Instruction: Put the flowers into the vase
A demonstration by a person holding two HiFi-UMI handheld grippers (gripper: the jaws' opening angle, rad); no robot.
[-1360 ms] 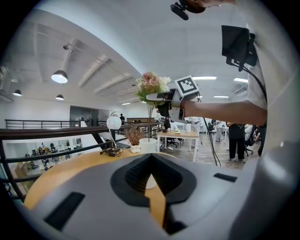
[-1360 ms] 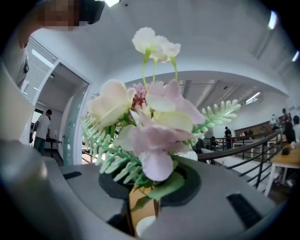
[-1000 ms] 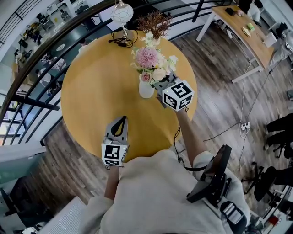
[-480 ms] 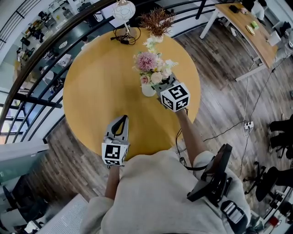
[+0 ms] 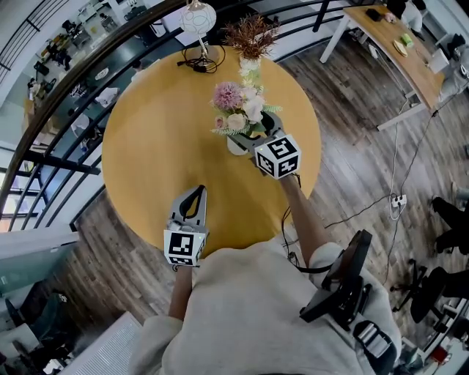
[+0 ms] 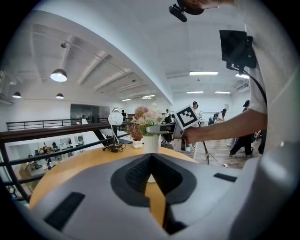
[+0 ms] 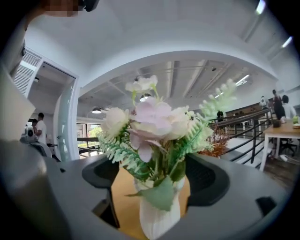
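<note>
A bunch of pink and cream flowers (image 5: 237,110) with green fern leaves stands upright in a white ribbed vase (image 5: 234,146) on the round yellow table (image 5: 157,139). My right gripper (image 5: 246,137) is at the vase's mouth. Its jaws are opening, one on each side of the stems (image 7: 157,171), and the pads do not press on them. In the right gripper view the flowers (image 7: 152,119) and vase (image 7: 159,218) fill the middle. My left gripper (image 5: 193,193) rests shut and empty near the table's front edge. From the left gripper view the vase (image 6: 151,143) is seen across the table.
A small white pot of dried brown flowers (image 5: 250,33) stands at the table's far edge. Beside it are a globe lamp (image 5: 198,16) and a tangle of black cable (image 5: 193,64). A dark railing curves behind the table. A wooden desk (image 5: 396,51) stands at the upper right.
The right gripper came down with the flowers, which now sit lower in the vase. Its jaws have spread apart from the stems. The left gripper stayed put.
</note>
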